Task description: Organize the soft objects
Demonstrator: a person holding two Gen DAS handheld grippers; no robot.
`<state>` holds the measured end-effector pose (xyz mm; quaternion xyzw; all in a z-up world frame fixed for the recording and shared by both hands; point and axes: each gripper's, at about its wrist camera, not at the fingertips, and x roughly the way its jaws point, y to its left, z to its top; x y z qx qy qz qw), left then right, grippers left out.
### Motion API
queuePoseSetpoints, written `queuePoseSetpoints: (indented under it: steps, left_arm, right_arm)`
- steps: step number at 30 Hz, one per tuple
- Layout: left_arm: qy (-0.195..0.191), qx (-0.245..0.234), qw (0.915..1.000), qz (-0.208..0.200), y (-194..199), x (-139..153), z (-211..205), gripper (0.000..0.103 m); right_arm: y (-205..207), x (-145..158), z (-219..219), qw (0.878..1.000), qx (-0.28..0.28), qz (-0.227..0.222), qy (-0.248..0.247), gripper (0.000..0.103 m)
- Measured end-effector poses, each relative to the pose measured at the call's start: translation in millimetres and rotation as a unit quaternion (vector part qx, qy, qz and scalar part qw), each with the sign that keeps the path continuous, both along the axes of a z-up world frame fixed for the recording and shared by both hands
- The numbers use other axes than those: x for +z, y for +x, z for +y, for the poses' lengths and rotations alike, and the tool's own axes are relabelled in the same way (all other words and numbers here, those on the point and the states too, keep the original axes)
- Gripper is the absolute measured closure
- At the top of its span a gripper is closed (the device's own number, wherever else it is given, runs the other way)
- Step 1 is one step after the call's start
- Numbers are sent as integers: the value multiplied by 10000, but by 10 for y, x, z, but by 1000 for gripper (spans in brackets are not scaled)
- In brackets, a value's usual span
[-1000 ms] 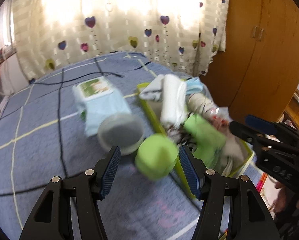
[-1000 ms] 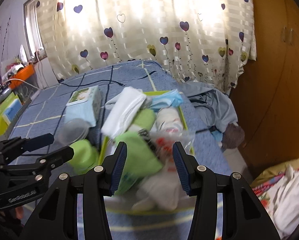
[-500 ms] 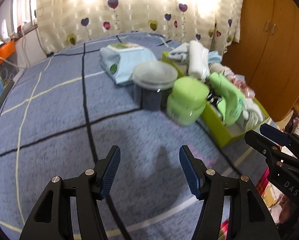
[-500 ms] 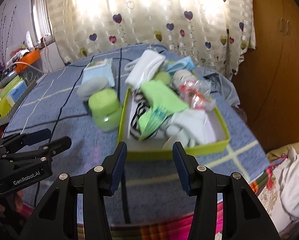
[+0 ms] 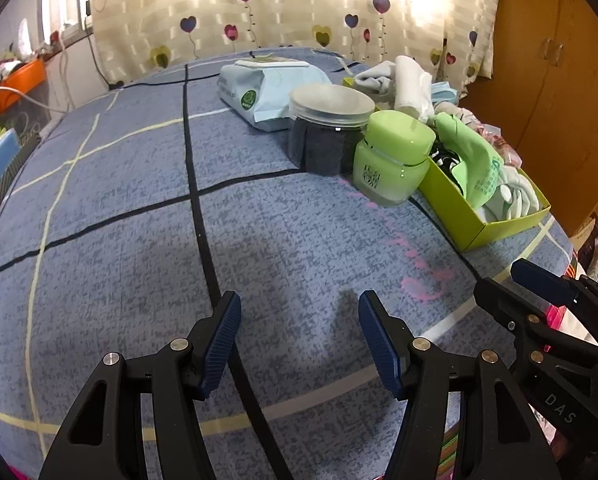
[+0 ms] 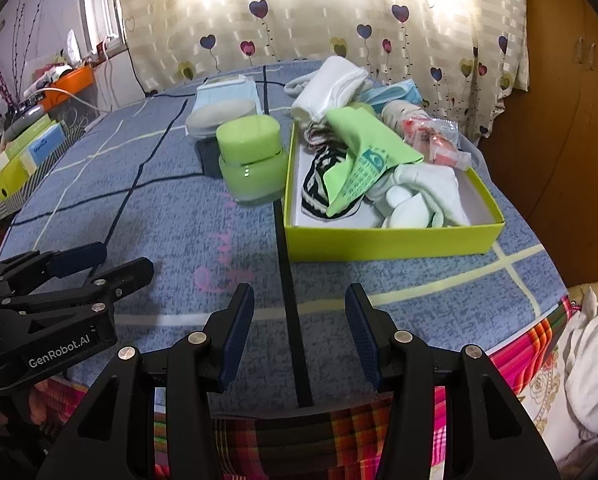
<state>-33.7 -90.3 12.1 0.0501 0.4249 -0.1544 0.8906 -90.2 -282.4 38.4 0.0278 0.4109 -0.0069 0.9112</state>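
Counting two jars [image 5: 393,160], one wipes pack [image 5: 267,90] and one full box [image 6: 391,236] upper right; my left gripper [image 5: 299,340] and right gripper [image 6: 299,328] hover wide, empty, angled down over the bedspread [image 5: 139,240].

Heart-print curtain [image 6: 339,20] behind – wooden wardrobe [image 5: 547,60] at right.
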Motion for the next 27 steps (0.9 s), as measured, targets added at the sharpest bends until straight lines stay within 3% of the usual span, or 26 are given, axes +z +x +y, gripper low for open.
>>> queuePoseSetpoints:
  steps: [12, 19, 27]
  left_arm:
    - [229, 75, 9996, -133, -28, -42, -44, 42]
    - [179, 132, 9997, -123, -35, -49, -56, 36]
    - [199, 130, 9997, -115, -30, -52, -77, 30]
  right_arm:
    - [34, -91, -30, 9995, -238, 39, -203, 54]
    - [49, -108, -59, 9991, -346, -19, -242, 40]
    - [44, -116, -77, 9991, -335, -61, -257, 39]
